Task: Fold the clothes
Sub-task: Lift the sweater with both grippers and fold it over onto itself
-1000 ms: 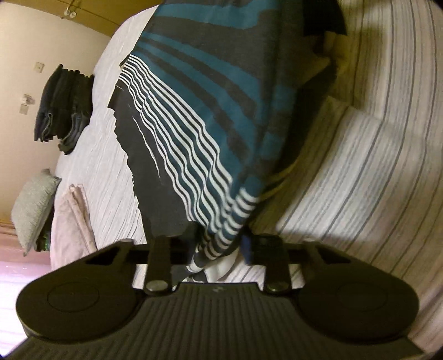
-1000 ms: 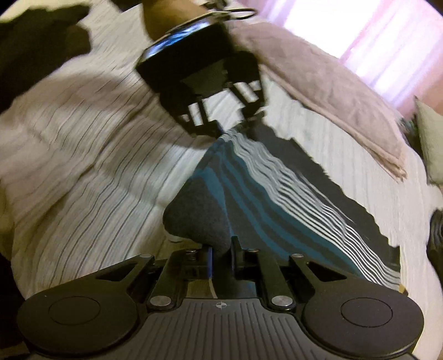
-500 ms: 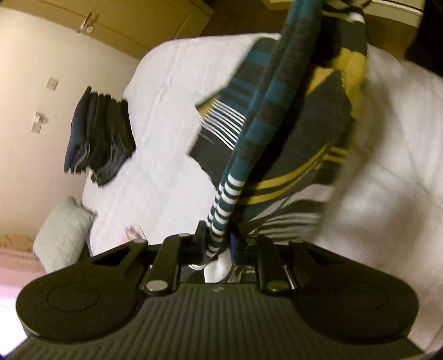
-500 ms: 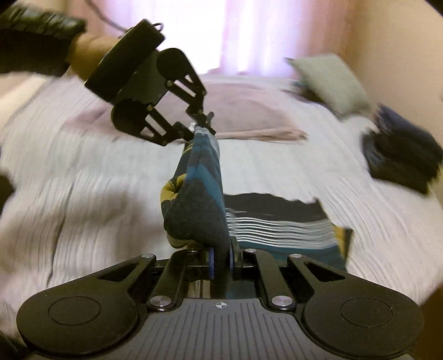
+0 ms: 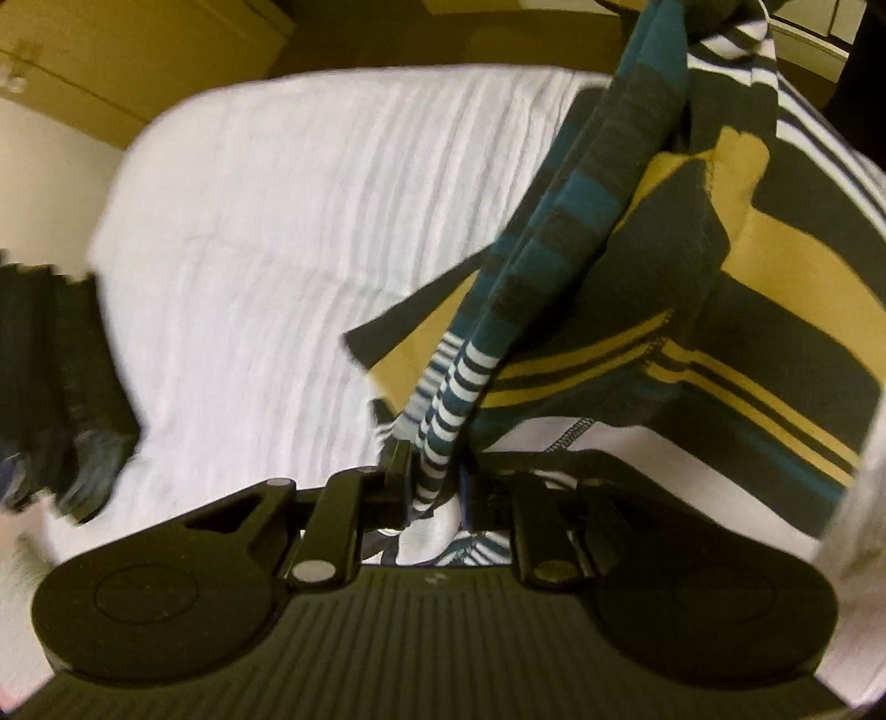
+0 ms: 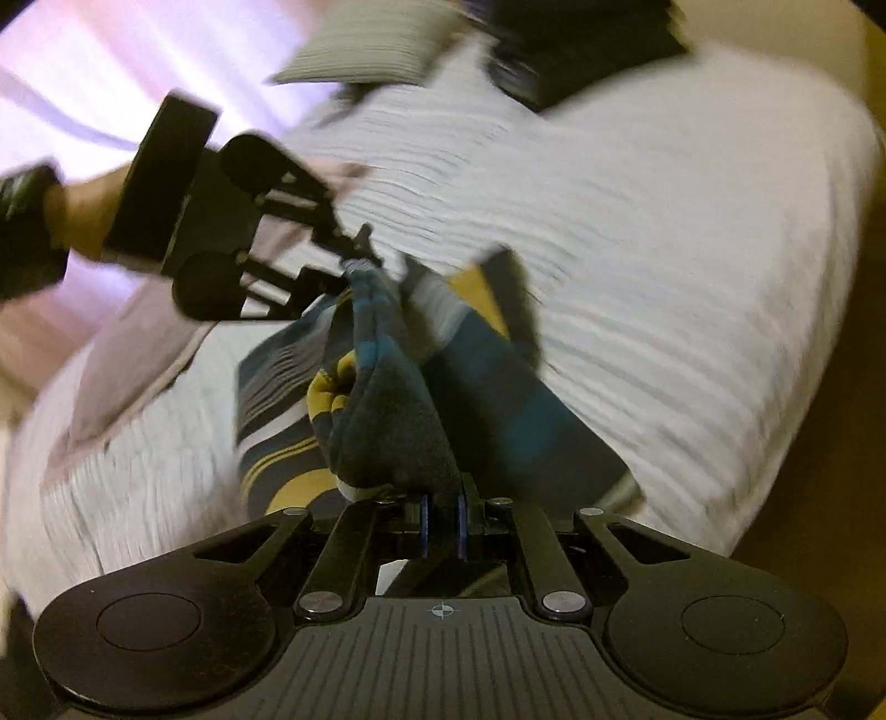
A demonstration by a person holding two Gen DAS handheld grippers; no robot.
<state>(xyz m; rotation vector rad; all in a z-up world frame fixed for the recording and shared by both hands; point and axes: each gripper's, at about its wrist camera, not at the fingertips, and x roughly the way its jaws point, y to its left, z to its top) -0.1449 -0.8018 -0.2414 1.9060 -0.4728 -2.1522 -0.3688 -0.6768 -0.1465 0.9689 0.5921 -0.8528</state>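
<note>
A striped garment in teal, dark grey, mustard and white hangs above the white ribbed bedspread. My left gripper is shut on its white-and-teal striped edge. My right gripper is shut on a dark grey corner of the same striped garment. The cloth is stretched in a bunched band between the two grippers. In the right wrist view the left gripper appears ahead at upper left, held by a hand. The garment's lower part droops onto the bed.
A stack of dark folded clothes lies at the left of the bed, also seen as dark folded clothes at the top. A pink blanket and a grey pillow lie on the bed. Wooden flooring borders the bed.
Both grippers have swung round over the bed with the garment held between them. The cloth has lifted and bunched into a narrow band, with its mustard side now showing.
</note>
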